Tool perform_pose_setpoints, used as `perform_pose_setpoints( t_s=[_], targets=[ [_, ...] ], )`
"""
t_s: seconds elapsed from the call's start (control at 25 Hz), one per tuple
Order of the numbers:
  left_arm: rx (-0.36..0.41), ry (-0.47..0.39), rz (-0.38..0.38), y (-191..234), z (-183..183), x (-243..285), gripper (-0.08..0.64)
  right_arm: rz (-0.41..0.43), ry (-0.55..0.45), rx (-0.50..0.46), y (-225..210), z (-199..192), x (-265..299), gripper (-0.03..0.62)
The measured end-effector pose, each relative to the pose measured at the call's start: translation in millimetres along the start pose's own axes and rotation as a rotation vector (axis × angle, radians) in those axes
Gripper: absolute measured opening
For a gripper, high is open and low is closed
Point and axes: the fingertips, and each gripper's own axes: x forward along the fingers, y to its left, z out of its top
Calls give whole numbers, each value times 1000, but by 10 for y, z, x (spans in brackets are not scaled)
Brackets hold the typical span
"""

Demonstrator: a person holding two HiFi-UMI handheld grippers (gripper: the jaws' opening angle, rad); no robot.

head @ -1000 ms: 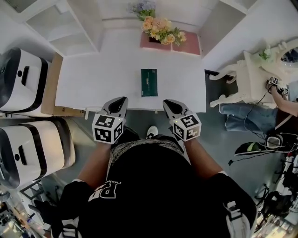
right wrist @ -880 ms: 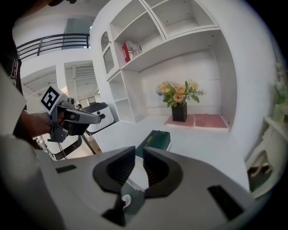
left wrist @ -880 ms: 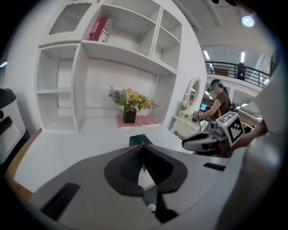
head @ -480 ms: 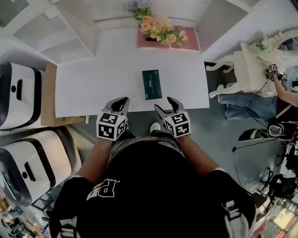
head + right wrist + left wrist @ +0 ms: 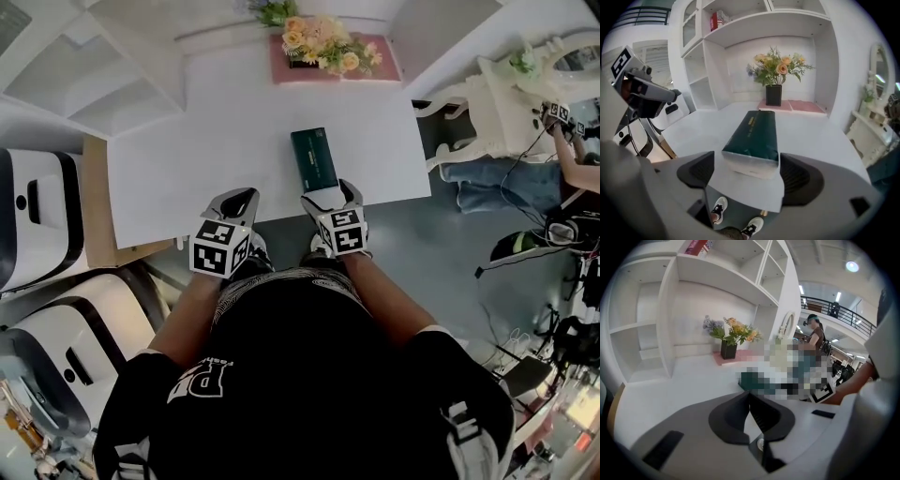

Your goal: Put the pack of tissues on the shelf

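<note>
The fingers [image 5: 799,174] of the right gripper [image 5: 328,198] were spreading open on either side of the near end of the pack of tissues [image 5: 753,135]. A gap showed on each side, so nothing was gripped. The dark green pack lay flat on the white desk [image 5: 187,150]. It pointed lengthwise towards the vase of flowers [image 5: 323,45] but lay well short of it, its near end close to the desk edge farthest from the vase. The wide spread looked meant to clear the pack's width before closing on it. The left gripper [image 5: 234,199] hung by that same far edge, to the left of the pack. Its fingers [image 5: 733,420] were pressed together on nothing, probably kept out of the way. The white shelf [image 5: 754,21] rose above and beside the vase, and the pack was not yet on it.
</note>
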Motion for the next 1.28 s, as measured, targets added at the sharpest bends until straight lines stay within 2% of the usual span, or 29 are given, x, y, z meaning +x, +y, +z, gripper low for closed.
perform_pose_setpoints(
  t_s=[0.16, 0.36, 0.52, 0.72, 0.92, 1.28],
  targets=[
    [16, 4, -2, 148, 24, -66, 14, -62, -7, 22, -22, 30, 111, 423],
    [15, 15, -10, 249, -7, -124, 14, -141, -47, -3, -87, -1, 249, 433],
    [19, 23, -8, 293, -26, -160, 14, -141, -78, 23, -109, -56, 358, 443],
    [15, 27, 12, 364, -52, -202, 14, -162, -92, -14, -138, -58, 423, 445],
    [-2, 18, 29, 411, -27, -186, 14, -148, -78, -48, -163, -29, 457, 443],
    [-33, -30, 40, 401, 189, -103, 14, -47, -35, 20, -252, 108, 380, 433]
  ],
)
